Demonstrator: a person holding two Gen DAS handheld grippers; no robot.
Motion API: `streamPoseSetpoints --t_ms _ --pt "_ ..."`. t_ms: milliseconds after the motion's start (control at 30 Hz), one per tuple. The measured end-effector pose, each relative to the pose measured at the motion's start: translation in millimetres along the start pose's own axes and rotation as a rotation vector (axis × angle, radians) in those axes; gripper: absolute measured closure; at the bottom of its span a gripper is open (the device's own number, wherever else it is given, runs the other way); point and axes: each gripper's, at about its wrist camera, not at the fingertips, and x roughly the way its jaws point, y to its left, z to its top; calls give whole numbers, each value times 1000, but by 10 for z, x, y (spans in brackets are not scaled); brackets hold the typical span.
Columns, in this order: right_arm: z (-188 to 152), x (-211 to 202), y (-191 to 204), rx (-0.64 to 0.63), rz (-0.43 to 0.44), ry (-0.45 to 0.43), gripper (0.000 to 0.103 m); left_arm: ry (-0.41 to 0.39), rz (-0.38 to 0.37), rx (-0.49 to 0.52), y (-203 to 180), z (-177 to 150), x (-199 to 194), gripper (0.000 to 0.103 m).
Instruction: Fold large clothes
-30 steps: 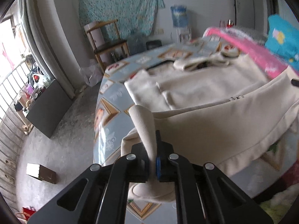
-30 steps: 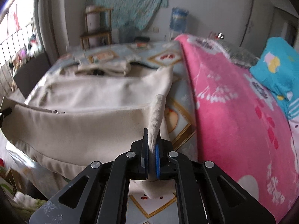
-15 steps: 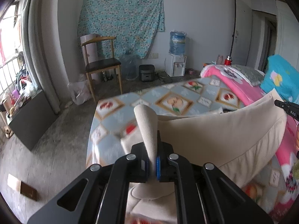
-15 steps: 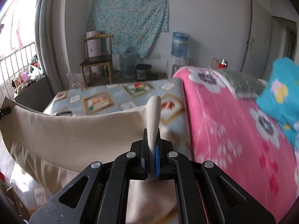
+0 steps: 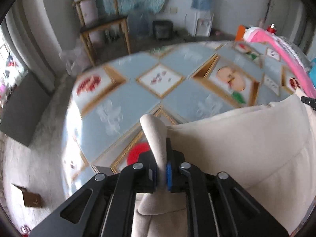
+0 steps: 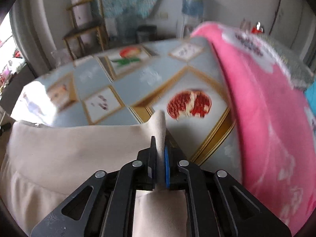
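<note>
A large beige garment (image 5: 237, 148) hangs stretched between my two grippers over the patterned blue bed sheet (image 5: 118, 106). In the left wrist view a folded corner of it stands up through my left gripper (image 5: 161, 154), whose jaws are opening with the cloth still between the pads. The right wrist view shows the other ribbed corner of the garment (image 6: 79, 148) pinched in my right gripper (image 6: 161, 152); its jaws are opening too, cloth still between them. The garment's top edge runs straight from one gripper to the other, low over the sheet (image 6: 154, 79).
A pink flowered blanket (image 6: 266, 118) lies heaped along the right side of the bed. Beyond the bed's far edge stand a wooden chair (image 5: 102, 23), a water dispenser (image 5: 203, 9) and a dark bin. A cardboard box (image 5: 29, 197) sits on the floor at left.
Both grippers have carried the garment's edge forward across the bed and lower, tilting down toward the sheet. The lower layer of the garment is now out of sight beneath the carried part.
</note>
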Motion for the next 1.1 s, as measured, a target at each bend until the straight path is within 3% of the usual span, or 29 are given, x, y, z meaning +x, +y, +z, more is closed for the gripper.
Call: streamPoseSetpoints --t_ms 33,100,167,267,333,433,600,733,833,1000,1100 --pt "3 25 -27 9 -5 13 86 -2 -3 -22 45 6 0 85" --pt "25 -1 -119 37 -9 25 65 -3 -13 -68 148 49 -45 78" --pt "35 -146 -215 52 -31 -3 58 -38 8 -124 316 76 -195 77" --pt "-23 -592 -395 95 -57 -84 58 -110 26 -185 525 54 -519 77" --pt "-146 -924 -477 107 -23 -130 58 -162 -8 -190 579 -76 -813 77" --pt "-480 -1330 -430 54 35 -144 64 -161 -87 -130 428 -387 -1089 77" --pt "-1216 -1465 -91 -99 149 -20 79 -50 -152 -52 62 -1075 -1135 77" --pt "-1609 -1191 -107 -109 109 91 84 8 -45 -37 44 -1451 -870 77" --pt "-1617 -1040 -228 -52 131 104 72 -25 -61 -52 99 -1490 -848 77" --pt "-1526 -1337 -267 -44 68 76 78 -82 -1 -6 60 -1511 -1074 78" --pt "-1497 -1565 -215 -47 76 33 77 -119 -16 -1 61 -1466 -1269 78"
